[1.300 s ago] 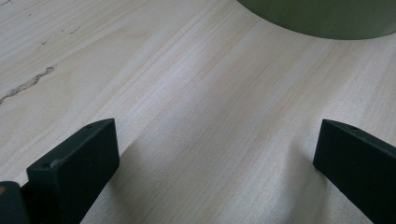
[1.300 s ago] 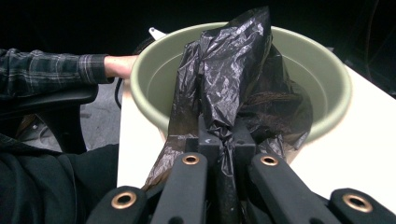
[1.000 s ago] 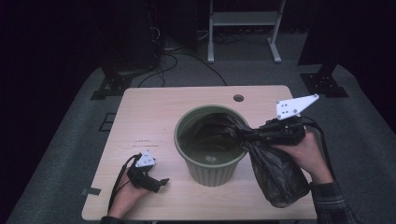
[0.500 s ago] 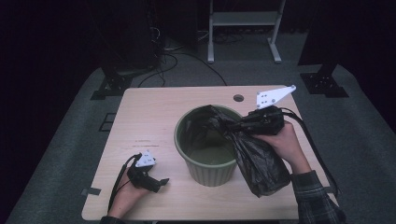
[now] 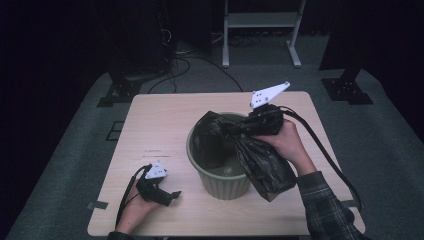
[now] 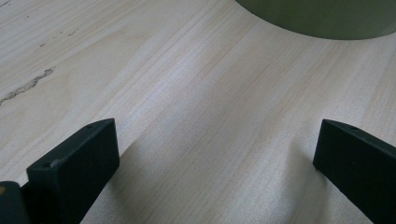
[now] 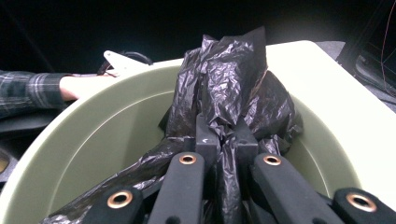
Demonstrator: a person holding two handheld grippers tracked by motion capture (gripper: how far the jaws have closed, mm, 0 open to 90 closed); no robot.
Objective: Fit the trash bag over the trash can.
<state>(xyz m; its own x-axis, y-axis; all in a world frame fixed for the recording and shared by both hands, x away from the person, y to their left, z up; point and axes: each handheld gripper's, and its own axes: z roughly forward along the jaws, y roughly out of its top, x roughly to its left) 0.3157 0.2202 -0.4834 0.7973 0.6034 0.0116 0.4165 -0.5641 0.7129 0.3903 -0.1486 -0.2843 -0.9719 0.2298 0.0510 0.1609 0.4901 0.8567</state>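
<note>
A green round bin point(image 5: 220, 182) stands on the wooden table point(image 5: 165, 120). My right gripper point(image 5: 240, 125) is shut on a crumpled black plastic bag point(image 5: 262, 162), holding its bunched top over the bin's mouth while the rest hangs down the bin's right side. In the right gripper view the bag point(image 7: 229, 93) is pinched between the jaws above the bin's inside wall point(image 7: 126, 135). My left gripper point(image 5: 172, 196) lies low on the table at the front left, open, with nothing between its jaws. In the left gripper view the bin's base point(image 6: 322, 18) shows ahead.
A small dark round mark point(image 5: 255, 94) sits near the table's far edge. Cables and a metal stand point(image 5: 260, 30) lie on the floor beyond the table. Bare tabletop point(image 6: 196, 93) spreads left of the bin.
My right gripper has carried the bag's top leftward, from the bin's right rim to over its mouth, and more of the bag now lies in the bin. The left gripper has stayed put.
</note>
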